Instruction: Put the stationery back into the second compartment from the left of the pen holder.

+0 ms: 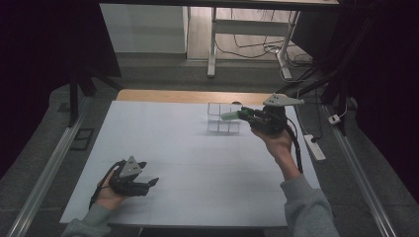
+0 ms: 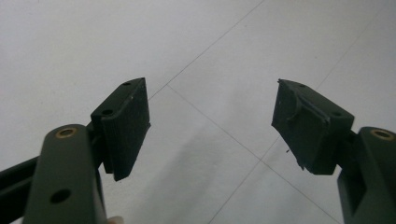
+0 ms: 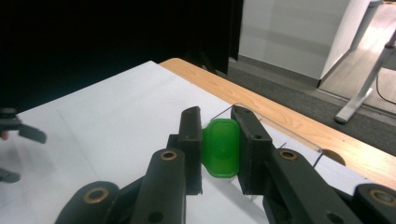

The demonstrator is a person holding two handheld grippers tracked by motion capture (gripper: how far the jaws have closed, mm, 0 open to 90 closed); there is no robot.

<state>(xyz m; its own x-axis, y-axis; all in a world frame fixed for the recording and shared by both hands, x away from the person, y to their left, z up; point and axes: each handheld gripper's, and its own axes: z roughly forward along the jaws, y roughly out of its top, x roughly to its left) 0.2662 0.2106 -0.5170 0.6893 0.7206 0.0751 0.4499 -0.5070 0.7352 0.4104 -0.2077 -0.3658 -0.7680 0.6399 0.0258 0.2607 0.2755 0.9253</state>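
Two grippers work over one white table [image 1: 163,148]: the left gripper [image 1: 154,182] at seven o'clock, the right gripper [image 1: 241,115] at one. One green piece [image 1: 229,116] and one clear compartment box [image 1: 217,124] sit there.

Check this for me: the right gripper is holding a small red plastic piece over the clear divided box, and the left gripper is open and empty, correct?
Nearly. The small plastic piece clamped in the right gripper is green, not red, as the right gripper view shows. It is held over the clear divided box, and the left gripper is open and empty.

The right hand-held gripper [image 1: 236,115] holds a green piece [image 1: 228,116] over the clear compartment box [image 1: 223,125].
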